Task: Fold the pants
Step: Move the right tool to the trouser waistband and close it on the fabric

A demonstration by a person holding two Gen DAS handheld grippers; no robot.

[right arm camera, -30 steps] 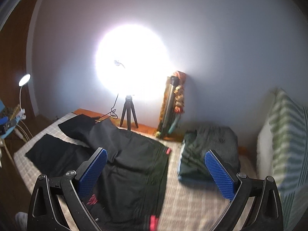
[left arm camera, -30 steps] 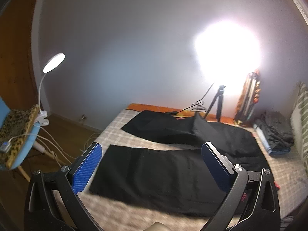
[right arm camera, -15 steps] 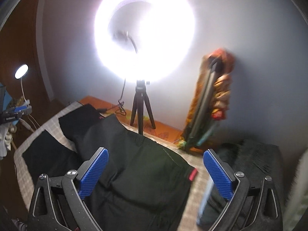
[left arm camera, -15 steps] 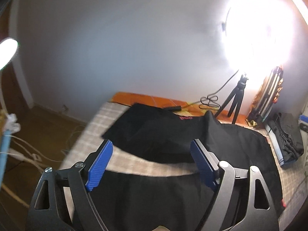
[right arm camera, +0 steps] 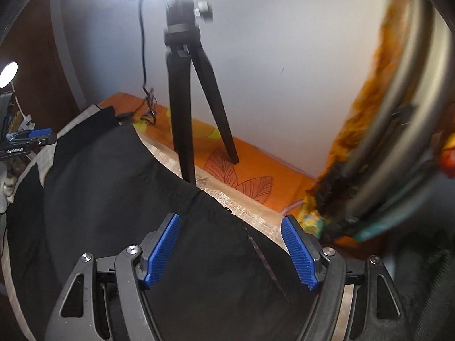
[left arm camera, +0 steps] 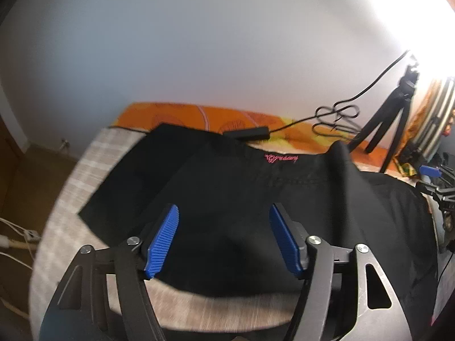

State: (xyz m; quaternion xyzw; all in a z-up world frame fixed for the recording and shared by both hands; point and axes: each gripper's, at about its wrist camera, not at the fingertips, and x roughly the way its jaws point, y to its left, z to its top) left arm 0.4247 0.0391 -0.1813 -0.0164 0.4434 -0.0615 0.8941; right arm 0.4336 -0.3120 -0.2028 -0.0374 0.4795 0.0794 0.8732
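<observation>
Black pants (left arm camera: 227, 187) lie spread on a checked bed, with a pink logo (left arm camera: 281, 158) near the far edge of one leg. My left gripper (left arm camera: 224, 227) is open, low over the far leg, its blue pads either side of the cloth. My right gripper (right arm camera: 230, 238) is open above the pants' far edge (right arm camera: 142, 199) at the waist end, near the wall. Neither holds anything. The right gripper also shows at the right edge of the left wrist view (left arm camera: 435, 179).
A ring light's black tripod (right arm camera: 187, 99) stands on an orange sheet (right arm camera: 250, 170) along the wall, with its cable and controller (left arm camera: 250, 133). A bundle of rods and orange cloth (right arm camera: 384, 142) leans at the right. Dark folded clothes (right arm camera: 426, 270) lie far right. Floor cables (left arm camera: 17, 238) lie at the left.
Both grippers have moved forward and down toward the far side of the bed, close over the pants. Both stayed open, the left slightly narrower.
</observation>
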